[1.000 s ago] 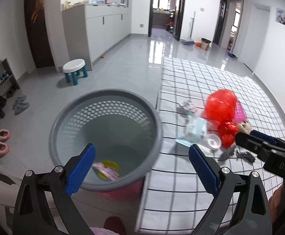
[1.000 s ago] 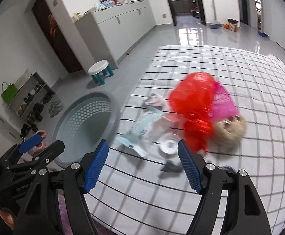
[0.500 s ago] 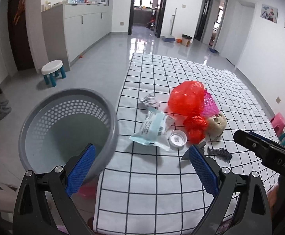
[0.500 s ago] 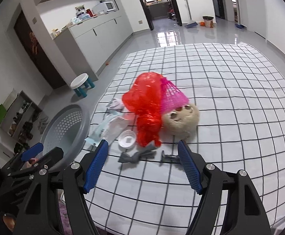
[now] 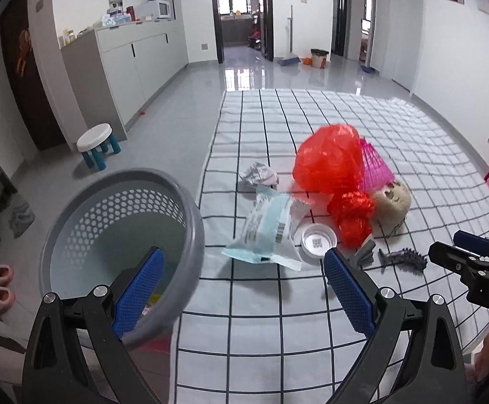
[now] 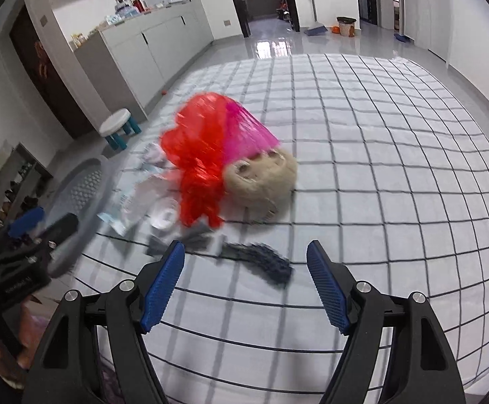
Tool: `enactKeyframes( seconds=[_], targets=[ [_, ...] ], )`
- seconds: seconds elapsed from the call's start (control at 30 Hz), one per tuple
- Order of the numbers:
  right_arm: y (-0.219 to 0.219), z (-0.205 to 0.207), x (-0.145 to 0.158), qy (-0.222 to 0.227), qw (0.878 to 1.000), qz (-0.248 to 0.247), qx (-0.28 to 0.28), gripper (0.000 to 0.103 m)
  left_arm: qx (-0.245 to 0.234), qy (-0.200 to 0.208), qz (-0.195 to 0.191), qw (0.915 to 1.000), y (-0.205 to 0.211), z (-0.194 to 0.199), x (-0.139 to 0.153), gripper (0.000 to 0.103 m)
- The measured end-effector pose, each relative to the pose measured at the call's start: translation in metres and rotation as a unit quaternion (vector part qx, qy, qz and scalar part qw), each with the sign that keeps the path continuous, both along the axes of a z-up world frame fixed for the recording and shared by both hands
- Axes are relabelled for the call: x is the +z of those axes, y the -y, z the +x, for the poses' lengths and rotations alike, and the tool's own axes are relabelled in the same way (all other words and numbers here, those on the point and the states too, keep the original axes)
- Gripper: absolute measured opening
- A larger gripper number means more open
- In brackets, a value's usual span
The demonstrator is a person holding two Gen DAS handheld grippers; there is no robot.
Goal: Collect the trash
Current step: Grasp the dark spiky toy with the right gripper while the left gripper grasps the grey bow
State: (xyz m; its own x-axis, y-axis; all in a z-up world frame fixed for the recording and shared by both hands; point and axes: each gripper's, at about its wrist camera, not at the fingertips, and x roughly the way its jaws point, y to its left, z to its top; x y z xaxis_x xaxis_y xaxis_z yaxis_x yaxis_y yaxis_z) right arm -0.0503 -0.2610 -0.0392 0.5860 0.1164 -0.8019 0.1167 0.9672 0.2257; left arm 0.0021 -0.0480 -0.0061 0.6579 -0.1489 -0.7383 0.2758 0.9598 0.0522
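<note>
Your right gripper [image 6: 244, 284] stands wide apart, holding nothing; a dark spiny toy [image 6: 261, 261] lies on the checked sheet [image 6: 379, 168] just ahead between its pads. Your left gripper [image 5: 241, 286] is also spread and empty. Ahead of it sit a pale blue wrapper [image 5: 268, 232], a round white lid [image 5: 318, 244], crinkly red bag [image 5: 328, 165] and crumpled paper [image 5: 259, 175]. To its left, the perforated grey basket [image 5: 190, 222] holds scraps, partly hidden.
</note>
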Motion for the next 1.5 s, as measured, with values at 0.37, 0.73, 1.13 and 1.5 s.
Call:
enactKeyframes(
  seconds=[0.37, 0.73, 1.13, 1.5],
  targets=[
    [0.018, 0.009, -0.033, -0.041, 0.999, -0.018, 0.02, 0.072, -0.015, -0.022, -0.004, 0.9996, 0.016, 0.0, -0.018, 0.094],
    [0.001, 0.022, -0.05, -0.056, 0.995, -0.057, 0.064, 0.061, -0.028, -0.043, -0.005, 0.9987, 0.029, -0.001, -0.031, 0.096],
    [-0.008, 0.028, -0.05, -0.04, 0.994, -0.066, 0.083, 0.033, -0.039, -0.051, -0.006, 0.9979, 0.043, -0.003, -0.04, 0.096],
    [0.019, 0.011, -0.04, -0.017, 0.999, 0.004, 0.047, 0.021, -0.045, -0.059, 0.0, 0.9972, 0.056, -0.001, -0.051, 0.096]
  ],
)
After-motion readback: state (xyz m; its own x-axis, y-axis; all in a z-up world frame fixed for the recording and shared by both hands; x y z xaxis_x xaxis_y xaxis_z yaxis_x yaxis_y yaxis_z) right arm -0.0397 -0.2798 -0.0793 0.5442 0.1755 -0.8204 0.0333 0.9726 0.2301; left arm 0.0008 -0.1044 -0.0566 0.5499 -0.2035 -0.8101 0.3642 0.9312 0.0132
